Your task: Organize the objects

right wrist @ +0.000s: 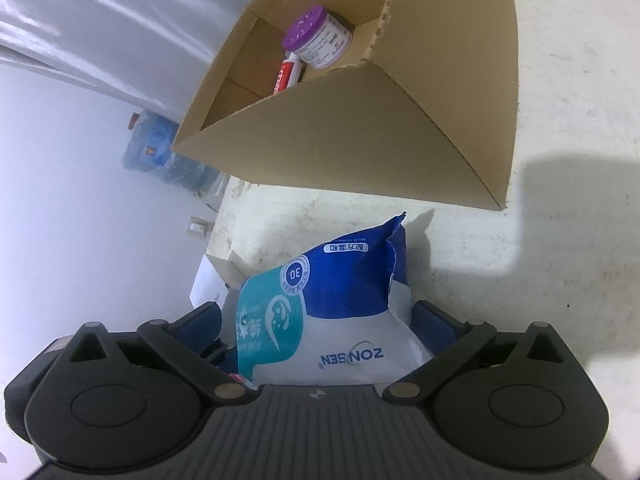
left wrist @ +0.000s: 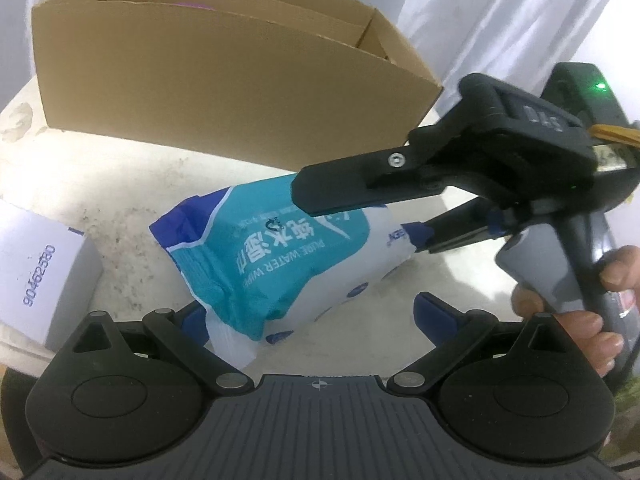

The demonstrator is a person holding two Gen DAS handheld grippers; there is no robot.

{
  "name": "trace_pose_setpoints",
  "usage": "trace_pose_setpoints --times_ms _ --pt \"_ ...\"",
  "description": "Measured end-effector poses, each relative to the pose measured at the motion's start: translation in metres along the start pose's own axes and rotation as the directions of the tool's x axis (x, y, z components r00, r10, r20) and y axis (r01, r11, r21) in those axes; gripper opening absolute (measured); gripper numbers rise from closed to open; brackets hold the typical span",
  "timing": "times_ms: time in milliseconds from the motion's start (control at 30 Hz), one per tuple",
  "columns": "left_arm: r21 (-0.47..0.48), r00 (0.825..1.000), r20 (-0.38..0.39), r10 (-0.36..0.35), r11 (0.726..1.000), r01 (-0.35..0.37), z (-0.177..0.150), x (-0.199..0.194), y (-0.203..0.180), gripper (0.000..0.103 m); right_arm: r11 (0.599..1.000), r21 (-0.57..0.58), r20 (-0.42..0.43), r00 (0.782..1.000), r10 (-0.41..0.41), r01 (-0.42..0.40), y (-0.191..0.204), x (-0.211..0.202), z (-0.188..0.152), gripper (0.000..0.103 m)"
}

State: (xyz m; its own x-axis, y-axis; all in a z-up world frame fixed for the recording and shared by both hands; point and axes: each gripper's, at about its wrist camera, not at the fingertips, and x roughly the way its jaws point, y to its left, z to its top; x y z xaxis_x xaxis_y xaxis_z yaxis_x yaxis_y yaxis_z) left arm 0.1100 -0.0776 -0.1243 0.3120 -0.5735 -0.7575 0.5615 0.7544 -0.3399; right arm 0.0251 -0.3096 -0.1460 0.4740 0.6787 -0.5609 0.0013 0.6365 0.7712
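Wipes pack pinched from two sides, box straight ahead

The wet-wipes pack [left wrist: 280,256] sits right between both grippers, long axis running from the left gripper [left wrist: 310,316] up toward the right gripper [left wrist: 368,224]. The right one's clamped on the far end; the left's half-wide, one finger touching. The cardboard box [right wrist: 360,132] is just beyond, on the worktop [left wrist: 120,184].

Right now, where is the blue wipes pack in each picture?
Left wrist view: the wipes pack sits centre, gripped by the right claw.
Right wrist view: the pack sits bottom centre, between the claw's fingers.
Shared landmark: the cardboard box behind it.
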Motion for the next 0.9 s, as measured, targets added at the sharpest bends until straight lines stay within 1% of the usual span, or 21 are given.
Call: trace_pose_setpoints --times_ms 200,333,433,500,600,767,900 --pt "0.034 1.0 -0.002 -0.008 0.999 0.008 0.003 0.005 0.001 0.1 1.0 -0.006 0.035 0.999 0.012 -0.012 -0.003 -0.002 -0.006 0.103" --pt "0.028 1.0 0.002 -0.03 0.999 0.03 0.002 0.007 0.005 0.103 1.0 0.004 0.041 0.999 0.022 -0.022 -0.005 -0.002 -0.006 0.103" --pt "0.028 0.999 0.009 -0.04 0.999 0.04 0.001 0.007 0.007 0.103 0.999 0.03 0.05 0.998 0.042 -0.043 -0.011 -0.006 -0.006 0.103" --pt "0.026 0.998 0.016 -0.054 0.998 0.054 -0.005 0.001 0.011 0.103 0.997 0.041 0.063 0.996 0.059 -0.061 -0.015 -0.008 -0.008 0.103" --pt "0.028 0.998 0.015 -0.067 0.997 0.066 -0.007 -0.001 0.014 0.103 0.997 0.032 0.081 0.994 0.073 -0.076 -0.018 -0.01 -0.012 0.103" --pt "0.016 0.997 0.015 -0.072 0.997 0.072 -0.01 -0.004 0.019 0.103 0.995 0.039 0.086 0.992 0.093 -0.096 -0.023 -0.014 -0.013 0.103" --pt "0.03 0.998 0.021 -0.057 0.998 0.056 -0.012 -0.004 0.015 0.103 0.994 0.033 0.072 0.992 0.104 -0.107 -0.025 -0.013 -0.012 0.103"
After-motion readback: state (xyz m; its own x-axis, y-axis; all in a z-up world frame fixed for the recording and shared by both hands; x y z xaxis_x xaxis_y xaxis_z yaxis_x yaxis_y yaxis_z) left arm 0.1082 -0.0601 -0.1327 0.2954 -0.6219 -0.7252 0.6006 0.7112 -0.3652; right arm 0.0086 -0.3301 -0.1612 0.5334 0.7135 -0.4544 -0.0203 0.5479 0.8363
